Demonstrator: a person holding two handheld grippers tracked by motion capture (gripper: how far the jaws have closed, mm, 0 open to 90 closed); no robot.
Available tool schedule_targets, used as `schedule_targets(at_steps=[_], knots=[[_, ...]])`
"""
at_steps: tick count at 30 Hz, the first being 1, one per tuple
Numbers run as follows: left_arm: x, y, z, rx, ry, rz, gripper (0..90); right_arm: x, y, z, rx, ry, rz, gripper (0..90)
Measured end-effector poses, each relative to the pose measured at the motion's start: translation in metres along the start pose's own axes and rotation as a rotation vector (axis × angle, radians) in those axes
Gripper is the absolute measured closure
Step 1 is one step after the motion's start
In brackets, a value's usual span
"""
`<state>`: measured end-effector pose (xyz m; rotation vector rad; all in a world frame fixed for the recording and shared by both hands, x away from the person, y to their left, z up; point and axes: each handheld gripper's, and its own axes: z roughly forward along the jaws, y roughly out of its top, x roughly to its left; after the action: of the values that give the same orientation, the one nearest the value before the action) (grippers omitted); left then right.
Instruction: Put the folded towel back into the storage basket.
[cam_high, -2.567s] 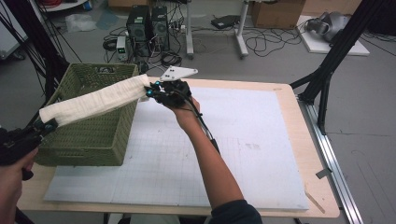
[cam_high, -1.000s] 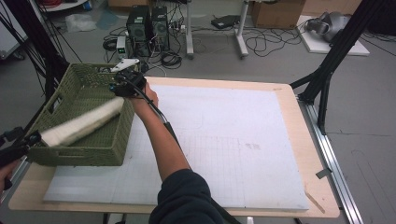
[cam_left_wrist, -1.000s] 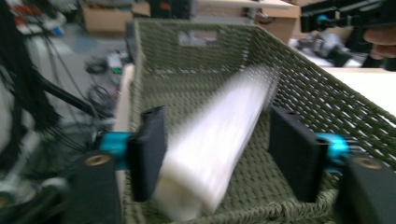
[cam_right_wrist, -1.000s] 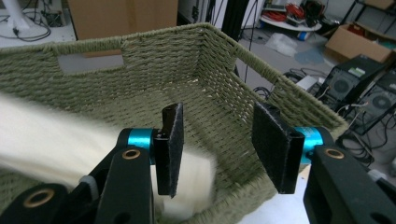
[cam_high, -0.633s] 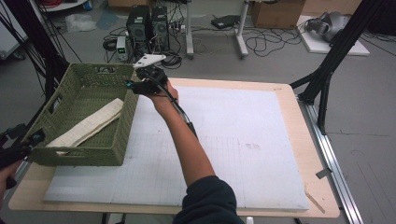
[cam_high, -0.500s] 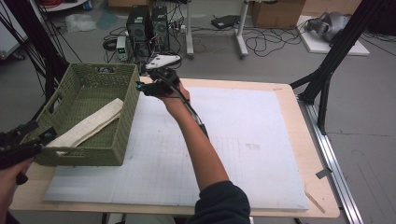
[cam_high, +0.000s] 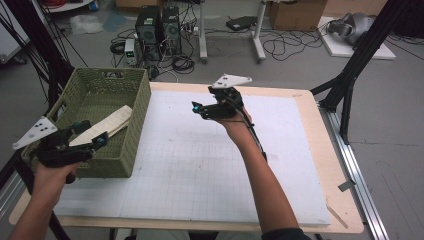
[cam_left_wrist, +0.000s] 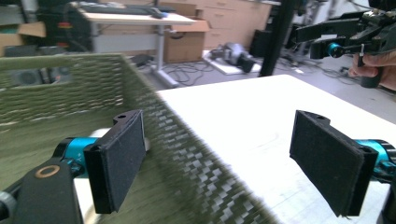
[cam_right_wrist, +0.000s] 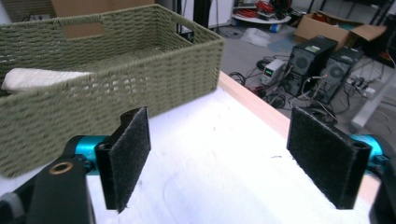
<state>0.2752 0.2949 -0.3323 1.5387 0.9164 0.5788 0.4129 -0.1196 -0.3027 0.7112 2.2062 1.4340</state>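
Cloth lies folded inside green basket. Left gripper at basket's near edge and right gripper over white mat: both jaws apart, just opened, empty.

Folded cloth: near end hidden behind the left hand-held gripper in the high view; in the right gripper view mostly hidden behind the basket wall, its left end cut off.
Basket: near wall blurred in the left gripper view; left side cut off there.
Person: forearms cut off at the bottom edge of the high view.
Bench: near left corner hidden behind the left forearm.
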Motion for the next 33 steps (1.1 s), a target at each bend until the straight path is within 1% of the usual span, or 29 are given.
schedule_targets(at_steps=[2,4,7,10,12,13,16,18,21,24,26,27,30,32,33], knots=[[-0.007,0.000,0.009,0.007,-0.019,0.008,18.6,-0.001,-0.007,-0.012,-0.003,-0.012,0.002,20.4],[-0.014,-0.001,0.016,0.012,-0.040,0.015,18.8,-0.002,-0.014,-0.022,0.007,-0.021,0.000,19.7],[-0.023,-0.002,0.028,0.013,-0.074,0.016,18.8,-0.003,-0.025,-0.036,0.016,-0.036,0.012,16.9],[-0.034,-0.003,0.040,0.020,-0.109,0.033,18.8,-0.002,-0.036,-0.051,0.020,-0.055,0.014,12.8],[-0.043,-0.003,0.049,0.022,-0.139,0.041,18.8,-0.002,-0.043,-0.061,0.021,-0.064,0.024,11.9],[-0.045,-0.004,0.052,0.023,-0.150,0.046,18.8,-0.002,-0.049,-0.068,0.016,-0.071,0.025,11.9],[-0.057,-0.007,0.065,0.027,-0.192,0.060,18.8,-0.001,-0.063,-0.084,0.026,-0.092,0.023,11.9],[-0.064,-0.010,0.074,0.029,-0.216,0.065,18.8,-0.001,-0.075,-0.095,0.027,-0.105,0.034,11.9],[-0.074,-0.014,0.087,0.035,-0.251,0.083,19.4,0.001,-0.094,-0.112,0.036,-0.130,0.043,11.9],[-0.084,-0.019,0.099,0.034,-0.270,0.096,19.4,0.003,-0.112,-0.126,0.056,-0.161,0.055,11.8],[-0.090,-0.023,0.106,0.036,-0.280,0.108,19.4,0.005,-0.122,-0.134,0.053,-0.178,0.063,11.8],[-0.093,-0.025,0.109,0.042,-0.285,0.117,19.4,0.005,-0.127,-0.138,0.055,-0.182,0.067,11.9],[-0.101,-0.030,0.117,0.055,-0.304,0.124,19.4,0.007,-0.139,-0.148,0.067,-0.203,0.075,11.8],[-0.106,-0.036,0.121,0.071,-0.311,0.133,19.4,0.007,-0.147,-0.153,0.075,-0.219,0.078,11.8],[-0.107,-0.037,0.123,0.073,-0.311,0.131,19.4,0.007,-0.152,-0.155,0.080,-0.224,0.089,11.8]])
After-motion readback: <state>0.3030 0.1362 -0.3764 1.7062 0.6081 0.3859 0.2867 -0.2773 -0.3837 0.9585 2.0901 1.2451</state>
